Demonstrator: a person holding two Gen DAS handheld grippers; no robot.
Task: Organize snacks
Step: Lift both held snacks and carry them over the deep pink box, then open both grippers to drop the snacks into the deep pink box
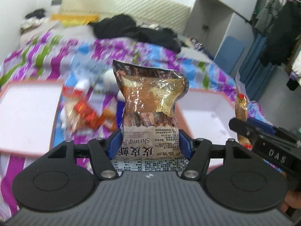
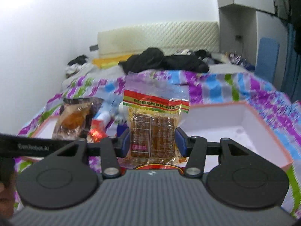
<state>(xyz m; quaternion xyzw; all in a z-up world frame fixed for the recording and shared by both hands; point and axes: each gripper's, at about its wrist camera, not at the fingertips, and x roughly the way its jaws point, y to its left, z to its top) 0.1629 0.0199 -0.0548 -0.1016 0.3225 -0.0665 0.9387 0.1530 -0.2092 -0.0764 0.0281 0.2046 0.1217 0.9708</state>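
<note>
My left gripper (image 1: 150,141) is shut on a brown-and-gold shrimp snack bag (image 1: 152,101), which stands upright between the blue pads, lifted above the bed. My right gripper (image 2: 152,141) is shut on a clear packet of brown snack bars with a red-and-yellow band (image 2: 154,120), also held upright in the air. In the left wrist view the right gripper (image 1: 263,139) and its packet (image 1: 241,103) show at the right edge. In the right wrist view the left gripper's arm (image 2: 33,146) and the shrimp bag (image 2: 75,118) appear at the left.
Two shallow white boxes with pink rims lie on the patterned bedspread: one left (image 1: 28,113), one right (image 2: 244,130). Loose snack packets (image 1: 86,111) lie between them. Black clothes (image 2: 163,60) are heaped near the headboard. A wardrobe (image 1: 225,18) stands on the right.
</note>
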